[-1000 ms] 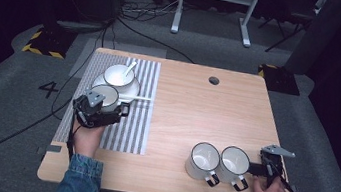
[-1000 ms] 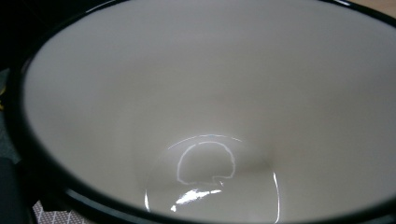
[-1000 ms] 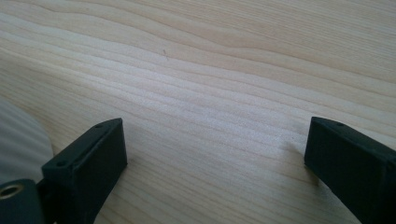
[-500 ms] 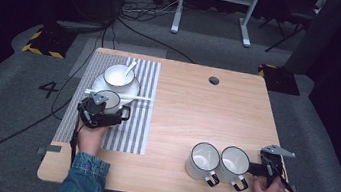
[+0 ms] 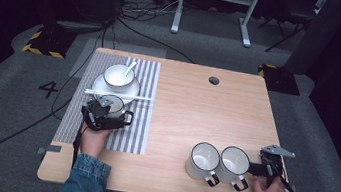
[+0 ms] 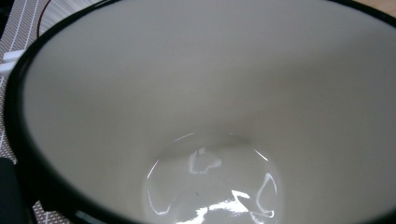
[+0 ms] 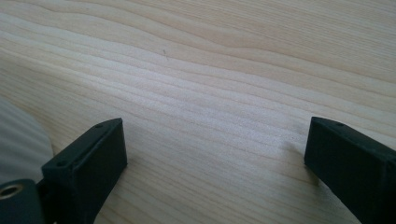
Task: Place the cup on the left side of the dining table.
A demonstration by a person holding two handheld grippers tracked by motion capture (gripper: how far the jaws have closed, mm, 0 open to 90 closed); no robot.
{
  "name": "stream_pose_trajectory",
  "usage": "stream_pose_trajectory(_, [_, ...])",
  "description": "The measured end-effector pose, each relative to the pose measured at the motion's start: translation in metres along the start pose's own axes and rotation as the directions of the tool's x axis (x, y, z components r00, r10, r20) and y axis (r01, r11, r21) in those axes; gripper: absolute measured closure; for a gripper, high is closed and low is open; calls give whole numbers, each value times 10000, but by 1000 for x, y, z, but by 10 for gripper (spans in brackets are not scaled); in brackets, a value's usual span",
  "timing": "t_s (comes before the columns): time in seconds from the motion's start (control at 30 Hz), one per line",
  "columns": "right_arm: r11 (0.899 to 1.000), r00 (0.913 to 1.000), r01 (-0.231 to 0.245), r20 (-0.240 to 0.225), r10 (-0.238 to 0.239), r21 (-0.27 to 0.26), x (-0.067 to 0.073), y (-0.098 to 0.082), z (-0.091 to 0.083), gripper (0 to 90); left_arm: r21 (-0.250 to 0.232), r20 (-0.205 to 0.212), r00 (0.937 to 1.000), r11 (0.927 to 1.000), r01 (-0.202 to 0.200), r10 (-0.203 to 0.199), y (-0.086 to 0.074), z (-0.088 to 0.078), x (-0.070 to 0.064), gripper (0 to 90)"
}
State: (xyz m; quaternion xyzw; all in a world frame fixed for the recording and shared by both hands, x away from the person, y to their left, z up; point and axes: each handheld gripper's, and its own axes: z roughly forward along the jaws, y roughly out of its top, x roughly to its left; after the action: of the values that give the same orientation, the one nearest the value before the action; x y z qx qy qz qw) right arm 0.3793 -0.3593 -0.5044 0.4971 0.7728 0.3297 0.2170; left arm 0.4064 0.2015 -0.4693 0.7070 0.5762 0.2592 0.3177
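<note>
A white mug with a black rim [image 5: 114,103] is over the striped placemat [image 5: 135,131], just in front of the plate, and my left gripper [image 5: 106,116] is shut on its near wall. Its pale inside [image 6: 224,107] looms close in the left gripper view. Two more white mugs [image 5: 203,158] [image 5: 234,160] stand side by side near the table's front right. Beside the right-hand one, my right gripper [image 5: 255,168] rests low, open. Bare wood lies between its jaws, seen around my right gripper [image 7: 215,135] in its own view.
A white bowl with a spoon [image 5: 120,76] sits on a plate [image 5: 101,88] at the back of the placemat. A white chopstick [image 5: 143,98] lies across the plate's front edge. The wooden table [image 5: 197,110] has a cable hole [image 5: 214,80] near its far edge.
My left gripper has shifted to the right and slightly toward the person, carrying the mug along. The right gripper and the two mugs have stayed put.
</note>
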Motion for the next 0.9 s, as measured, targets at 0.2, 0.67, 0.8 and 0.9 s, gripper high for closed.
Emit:
stream_pose_trajectory(0.2, [10000, 10000, 22, 4, -22, 2, 0, 0, 0, 57, 310, 59, 10000, 9995, 52, -54, -2, -3, 1, 25])
stream_pose_trajectory(0.67, [10000, 10000, 3, 8, -3, 7, 0, 0, 0, 57, 911, 225, 9997, 9958, 49, -70, -6, -12, 0, 26])
stream_pose_trajectory(0.8, [10000, 10000, 7, 7, -7, 4, 0, 0, 0, 57, 895, 223, 9997, 9960, 78, -99, -7, -13, 0, 26])
stream_pose_trajectory(0.9, [10000, 10000, 7, 7, -7, 8, 0, 0, 0, 57, 1002, 166, 9999, 9950, 4, -21, -6, -15, 0, 25])
